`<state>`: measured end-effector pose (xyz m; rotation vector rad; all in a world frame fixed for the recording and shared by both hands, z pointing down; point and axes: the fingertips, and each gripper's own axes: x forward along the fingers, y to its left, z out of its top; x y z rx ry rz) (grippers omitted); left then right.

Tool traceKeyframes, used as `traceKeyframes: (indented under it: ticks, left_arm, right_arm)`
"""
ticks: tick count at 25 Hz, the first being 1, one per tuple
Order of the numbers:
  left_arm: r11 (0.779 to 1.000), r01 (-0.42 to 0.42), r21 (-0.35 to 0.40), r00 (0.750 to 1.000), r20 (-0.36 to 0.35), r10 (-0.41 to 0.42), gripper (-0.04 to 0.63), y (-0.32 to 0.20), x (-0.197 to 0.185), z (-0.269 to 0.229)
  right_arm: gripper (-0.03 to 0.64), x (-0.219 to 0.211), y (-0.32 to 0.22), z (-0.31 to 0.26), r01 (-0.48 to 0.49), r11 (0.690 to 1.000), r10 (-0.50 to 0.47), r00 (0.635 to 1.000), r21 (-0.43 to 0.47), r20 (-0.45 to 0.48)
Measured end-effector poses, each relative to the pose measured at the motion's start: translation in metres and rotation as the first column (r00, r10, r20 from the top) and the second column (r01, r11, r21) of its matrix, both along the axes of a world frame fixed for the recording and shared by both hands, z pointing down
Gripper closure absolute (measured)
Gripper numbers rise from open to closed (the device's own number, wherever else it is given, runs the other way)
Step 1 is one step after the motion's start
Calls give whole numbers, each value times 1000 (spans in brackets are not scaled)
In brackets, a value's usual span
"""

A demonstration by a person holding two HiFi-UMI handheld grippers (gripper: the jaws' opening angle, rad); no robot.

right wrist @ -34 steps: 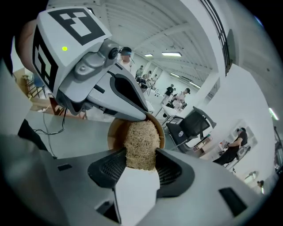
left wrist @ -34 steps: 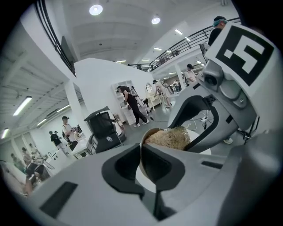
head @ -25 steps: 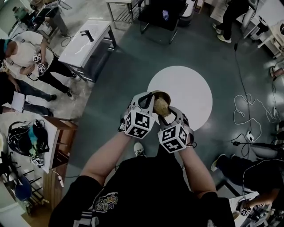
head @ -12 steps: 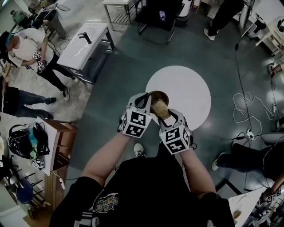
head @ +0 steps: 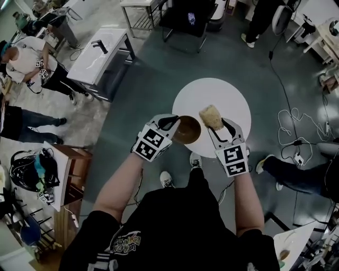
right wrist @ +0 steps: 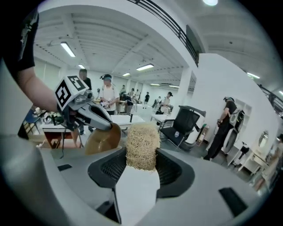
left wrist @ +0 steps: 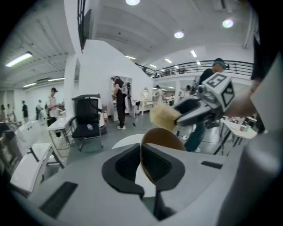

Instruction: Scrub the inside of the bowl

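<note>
A brown wooden bowl (head: 187, 129) is held in the air over the near edge of a round white table (head: 230, 98). My left gripper (head: 170, 125) is shut on its rim, which runs edge-on between the jaws in the left gripper view, bowl (left wrist: 162, 137) beyond them. My right gripper (head: 218, 124) is shut on a straw-coloured fibre scrubber (head: 211, 116), off to the right of the bowl and clear of it. In the right gripper view the scrubber (right wrist: 142, 146) stands upright between the pads, with the bowl (right wrist: 102, 139) and left gripper (right wrist: 93, 115) to the left.
A black office chair (head: 190, 16) and a white bench (head: 100, 50) stand at the back. People stand at the far left (head: 26, 58) and upper right. Cables (head: 296, 132) trail over the floor on the right. A cluttered shelf (head: 37, 169) is at my left.
The right gripper has pulled the scrubber out of the bowl and moved it to the right. The left gripper has shifted the bowl slightly left, so the two stand apart.
</note>
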<state>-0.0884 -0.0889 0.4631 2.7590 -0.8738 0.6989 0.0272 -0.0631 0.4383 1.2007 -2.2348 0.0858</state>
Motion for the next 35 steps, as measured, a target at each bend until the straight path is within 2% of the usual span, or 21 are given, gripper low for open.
traceKeyframes:
  ticks: [3,5,9,12,17,21,24,30,35]
  left_arm:
    - [981,-195,-3,981,-4,195,575,19,11,-7]
    - [962,-273,-9,962,7,273,575,27,14,-12]
    - [935,-354,-2,934,51,353,575,35,18,-13]
    - [933,-359,2,932,52,359,575,36,20,-12]
    - [960,-280,4,959,39,280,575,24,15,-8]
    - [987,-162,-18,987,-16,161,575,5,7,-10]
    - [997,-73,-33,996,-48,71,575,-8,1,-13]
    - [993,89,-73,991,-95,-96,575,-30,-12,-12]
    - [982,160,-100,978,-115,-172,575,-35,-14,-11]
  right_arm:
    - [403,-12,2,0,163,987,-163,986,7,-24]
    - [403,-22,7,3,264,965,-263,964,0,-47]
    - [403,-35,8,9,351,936,-352,931,-24,-96]
    - [403,-38,7,13,358,933,-359,929,-29,-92]
    - [403,-29,7,13,323,946,-324,942,-21,-88]
    - [403,-13,7,13,272,962,-273,960,-26,-66]
    - [403,-3,11,18,239,970,-241,968,-39,-62]
    - [403,-3,29,40,238,967,-244,968,-90,-60]
    - [403,-21,47,57,260,956,-268,962,-133,-50]
